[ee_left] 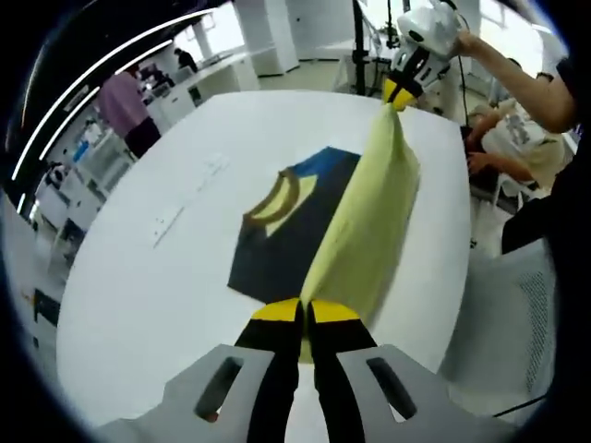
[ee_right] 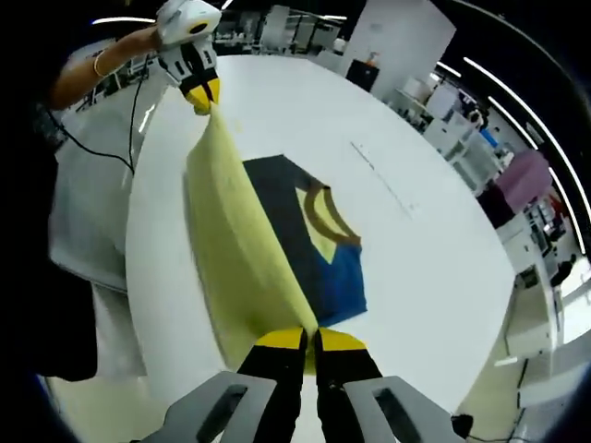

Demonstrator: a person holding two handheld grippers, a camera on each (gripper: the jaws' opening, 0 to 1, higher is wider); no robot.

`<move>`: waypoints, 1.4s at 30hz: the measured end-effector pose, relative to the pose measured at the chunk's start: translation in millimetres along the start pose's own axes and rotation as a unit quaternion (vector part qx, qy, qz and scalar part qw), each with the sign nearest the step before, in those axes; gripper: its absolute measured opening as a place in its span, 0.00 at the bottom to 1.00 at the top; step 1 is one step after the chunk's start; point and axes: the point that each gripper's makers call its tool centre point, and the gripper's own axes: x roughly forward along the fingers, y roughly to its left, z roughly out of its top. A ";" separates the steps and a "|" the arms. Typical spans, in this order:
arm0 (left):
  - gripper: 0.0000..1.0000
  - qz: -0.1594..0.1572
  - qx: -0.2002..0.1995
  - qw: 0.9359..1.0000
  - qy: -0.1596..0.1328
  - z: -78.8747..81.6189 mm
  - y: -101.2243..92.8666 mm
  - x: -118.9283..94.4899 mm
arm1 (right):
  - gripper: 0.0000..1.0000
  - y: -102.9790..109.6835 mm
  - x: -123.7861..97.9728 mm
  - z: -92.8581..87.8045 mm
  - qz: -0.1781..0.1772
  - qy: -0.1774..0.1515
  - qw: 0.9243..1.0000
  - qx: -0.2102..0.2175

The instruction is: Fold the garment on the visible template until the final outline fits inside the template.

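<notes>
A yellow garment [ee_left: 369, 221] with navy and blue panels [ee_left: 300, 226] lies partly on the white table [ee_left: 166, 295], one yellow edge lifted and stretched taut. My left gripper [ee_left: 303, 312] is shut on the near end of that edge. At the far end the right gripper [ee_left: 399, 92] pinches the other corner. In the right gripper view the right gripper [ee_right: 309, 340] is shut on the yellow garment [ee_right: 235, 249], and the left gripper [ee_right: 201, 95] holds the far corner. The navy panel [ee_right: 286, 208] lies flat on the table [ee_right: 434, 277]. No template outline is plain to see.
A thin pale strip [ee_left: 189, 198] lies on the table beside the garment, also visible as a faint strip [ee_right: 383, 180]. A person's arm [ee_left: 517, 78] reaches in at the far right. A person in pink [ee_left: 125, 106] stands by benches beyond the table edge.
</notes>
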 end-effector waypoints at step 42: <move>0.00 0.088 -0.036 0.995 -0.040 22.4 98.7 75.5 | 0.00 -91.0 80.2 9.0 -0.144 0.010 0.989 -0.021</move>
